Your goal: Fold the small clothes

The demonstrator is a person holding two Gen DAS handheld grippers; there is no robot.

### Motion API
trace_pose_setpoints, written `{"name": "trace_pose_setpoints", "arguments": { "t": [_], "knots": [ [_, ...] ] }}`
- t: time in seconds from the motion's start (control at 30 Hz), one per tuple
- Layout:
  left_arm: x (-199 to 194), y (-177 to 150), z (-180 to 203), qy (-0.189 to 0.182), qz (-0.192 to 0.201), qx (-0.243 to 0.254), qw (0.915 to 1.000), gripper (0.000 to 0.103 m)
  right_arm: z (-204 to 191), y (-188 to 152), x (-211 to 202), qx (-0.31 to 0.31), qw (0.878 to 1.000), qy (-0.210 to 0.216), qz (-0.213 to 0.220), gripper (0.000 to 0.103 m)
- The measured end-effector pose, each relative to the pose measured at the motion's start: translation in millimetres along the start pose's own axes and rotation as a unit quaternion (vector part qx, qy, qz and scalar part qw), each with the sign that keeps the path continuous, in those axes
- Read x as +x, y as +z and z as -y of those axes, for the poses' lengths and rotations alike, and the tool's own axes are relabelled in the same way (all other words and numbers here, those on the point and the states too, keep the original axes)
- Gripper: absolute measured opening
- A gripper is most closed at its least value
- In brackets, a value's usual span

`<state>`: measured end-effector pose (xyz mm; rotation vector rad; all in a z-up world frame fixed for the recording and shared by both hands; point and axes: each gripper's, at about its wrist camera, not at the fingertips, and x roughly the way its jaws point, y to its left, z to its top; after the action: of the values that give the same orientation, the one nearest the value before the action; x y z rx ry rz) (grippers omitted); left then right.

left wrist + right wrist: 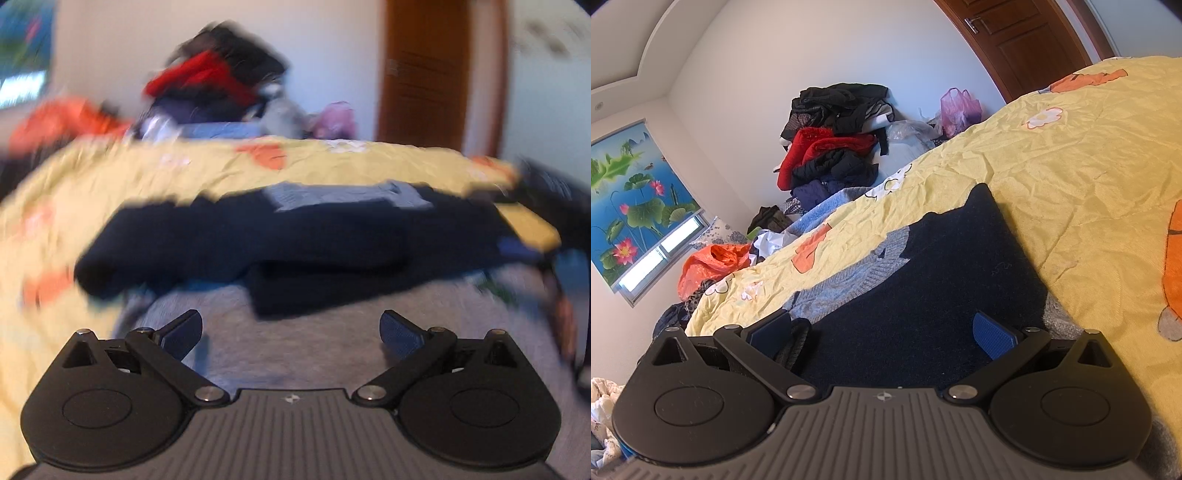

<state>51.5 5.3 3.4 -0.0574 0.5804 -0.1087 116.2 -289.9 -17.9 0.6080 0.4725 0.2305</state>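
On the bed's yellow floral quilt point(1071, 147) the navy sweater point(942, 295) is lying partly folded, grey collar point(857, 277) showing — you are hovering both tools low over it, probably to pick the next fold edge. Your left tool point(291, 332) is spread wide, gripping nothing; your right tool point(882, 332) is likewise released. Only the right view is showing the clothes pile point(834, 140) sharply — the left is blurring.

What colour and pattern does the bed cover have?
The bed cover is yellow, with orange shapes and white flowers; the right wrist view shows it best.
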Motion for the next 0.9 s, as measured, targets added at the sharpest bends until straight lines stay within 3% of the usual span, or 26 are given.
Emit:
{"name": "trace_pose_setpoints", "arguments": {
  "t": [0.13,0.33,0.43,0.47,0.57,0.63,0.73,0.83,0.9],
  "knots": [
    [-7,-2,-19,0.029,0.040,-0.071,0.9962,0.103,-3,-1,2,-0.009,1.000,-0.006,-0.003,0.103],
    [-20,-3,-17,0.029,0.070,-0.065,0.9950,0.103,-3,-1,0,-0.009,1.000,-0.003,-0.005,0.103],
    [-33,-6,-11,0.039,0.123,-0.052,0.9903,0.103,-10,4,-2,0.004,1.000,-0.012,-0.015,0.103],
    [-39,-8,-9,0.044,0.142,-0.050,0.9876,0.103,-15,6,-2,0.014,0.999,0.008,-0.028,0.102],
    [-48,-10,-7,0.055,0.176,-0.051,0.9816,0.103,-44,10,0,0.001,0.994,0.085,-0.069,0.095],
    [-47,-8,-9,0.054,0.175,-0.055,0.9816,0.103,-65,11,14,-0.019,0.988,0.102,-0.113,0.088],
    [-47,-6,-13,0.051,0.171,-0.064,0.9818,0.103,-89,6,39,-0.055,0.982,0.072,-0.165,0.073],
    [-48,-6,-16,0.053,0.177,-0.073,0.9801,0.103,-106,-5,65,-0.079,0.974,0.041,-0.209,0.069],
    [-48,-7,-18,0.053,0.177,-0.078,0.9797,0.103,-112,-12,74,-0.087,0.973,0.025,-0.211,0.062]
  ]
}}
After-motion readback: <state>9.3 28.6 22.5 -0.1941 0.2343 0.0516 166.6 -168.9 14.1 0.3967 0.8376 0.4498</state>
